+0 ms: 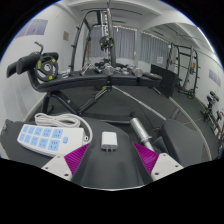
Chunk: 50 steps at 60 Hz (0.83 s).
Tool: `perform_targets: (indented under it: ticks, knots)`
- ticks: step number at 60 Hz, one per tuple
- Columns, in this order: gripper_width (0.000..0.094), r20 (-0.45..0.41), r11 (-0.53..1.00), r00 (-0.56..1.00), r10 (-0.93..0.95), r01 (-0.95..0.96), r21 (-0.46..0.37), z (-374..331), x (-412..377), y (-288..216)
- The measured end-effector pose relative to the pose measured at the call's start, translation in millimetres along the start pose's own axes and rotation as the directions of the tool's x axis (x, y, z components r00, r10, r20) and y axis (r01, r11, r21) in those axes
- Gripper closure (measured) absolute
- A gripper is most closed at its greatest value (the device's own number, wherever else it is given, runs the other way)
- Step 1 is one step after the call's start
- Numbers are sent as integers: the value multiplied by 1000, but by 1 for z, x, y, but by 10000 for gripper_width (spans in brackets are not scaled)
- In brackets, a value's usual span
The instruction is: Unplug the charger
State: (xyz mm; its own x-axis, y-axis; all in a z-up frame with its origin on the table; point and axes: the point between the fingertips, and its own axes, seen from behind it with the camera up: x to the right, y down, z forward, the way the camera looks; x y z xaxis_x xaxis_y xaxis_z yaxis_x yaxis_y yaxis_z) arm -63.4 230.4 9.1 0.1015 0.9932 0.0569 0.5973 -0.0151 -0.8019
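Nearest us, the gripper (108, 160) hangs low over the dark table (150, 105), its two fingers spread wide apart w/ nothing between the pads. One magenta pad (74, 157) shows on the power-strip side, the other across the gap.

Just ahead of the fingers, roughly centred between them, sits the white charger (107, 139), a small blocky thing that looks plugged into the end of the white power strip (55, 133). The strip runs away to the side, blue-ish sockets along its top. Beside the charger, on the far side from the strip, lies a silvery cylindrical object (139, 130) (can't tell what it is, maybe a tool or a flashlight). Beyond all that: a desk clutter, a black-and-yellow device (43, 63), window blinds.

So, by my read, this is the approach, grip not yet made. To do it well: bring the fingers fwd so the charger body sits squarely between the pads, not just its corner. Close on the flat sides, firm. Then pull straight along the prong axis, away from the strip, no twisting. Risk I'd watch: the strip is light and prob. slides along w/ the pull, so a short sharp tug beats a slow drag. Also keep the outer finger off that silvery thing, it lies near.
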Motion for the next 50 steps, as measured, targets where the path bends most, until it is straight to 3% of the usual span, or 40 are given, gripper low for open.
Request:
perform_targets:
  ticks: [10, 25, 35, 50]
  knots:
    - [76, 0, 996, 999, 43, -43, 74, -107, -9, -16]
    - [85, -41, 994, 999, 12, -8, 105, -268, -46, 22]
    - [81, -6, 996, 1000, -13, 14, 93, -313, -88, 51]
    - [80, 25, 990, 999, -46, 42, 133, -345, -116, 55]
